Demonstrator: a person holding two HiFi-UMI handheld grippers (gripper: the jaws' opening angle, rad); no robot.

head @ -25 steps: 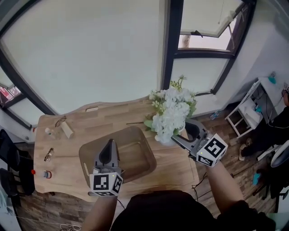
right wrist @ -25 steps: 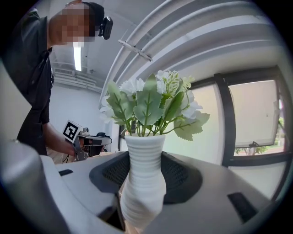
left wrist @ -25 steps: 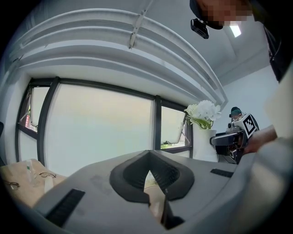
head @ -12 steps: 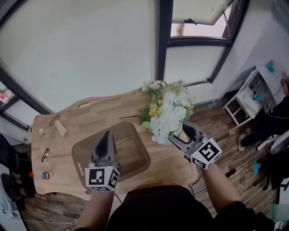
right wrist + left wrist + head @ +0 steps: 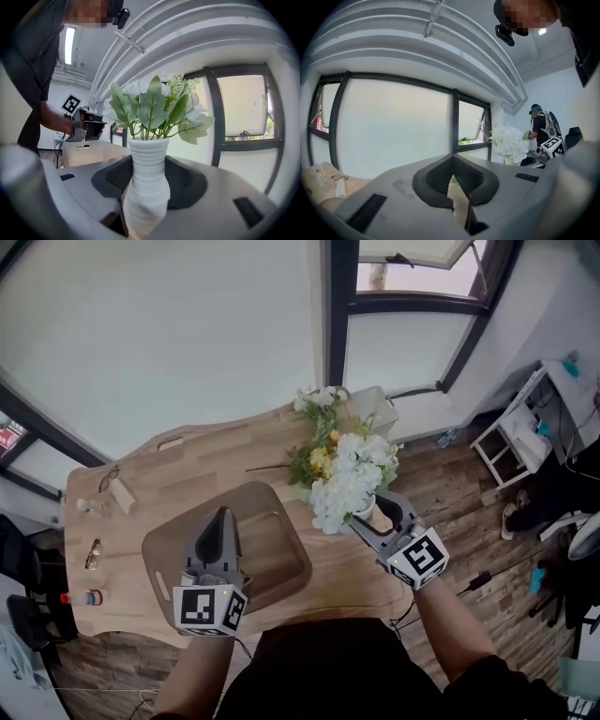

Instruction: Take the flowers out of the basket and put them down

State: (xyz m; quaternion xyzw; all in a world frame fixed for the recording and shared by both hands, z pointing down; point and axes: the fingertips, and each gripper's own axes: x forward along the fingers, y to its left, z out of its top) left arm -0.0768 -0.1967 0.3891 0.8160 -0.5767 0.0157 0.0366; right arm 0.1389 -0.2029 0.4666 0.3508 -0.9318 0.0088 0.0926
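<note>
Fingers [image 5: 187, 180] of the right gripper [image 5: 143, 211] clenched the smooth, breakable-looking vase [image 5: 146, 164] low beneath top-heavy flowers [image 5: 152, 105]; the left gripper [image 5: 452, 187] was closed, empty.

Wall: white wall [image 5: 169, 334], evenly lit.
Windows: dark window frames [image 5: 336, 306]; daylight through the glass.
Floor: brown plank floor [image 5: 450, 474].
Furniture: pale wooden table [image 5: 216, 460]; white rack [image 5: 520, 442] far right.

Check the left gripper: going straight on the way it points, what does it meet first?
Probably the window post, dead ahead of the left gripper; depth is unclear. Nothing shows nearer in that line, and the vase of flowers stands off to its right.
</note>
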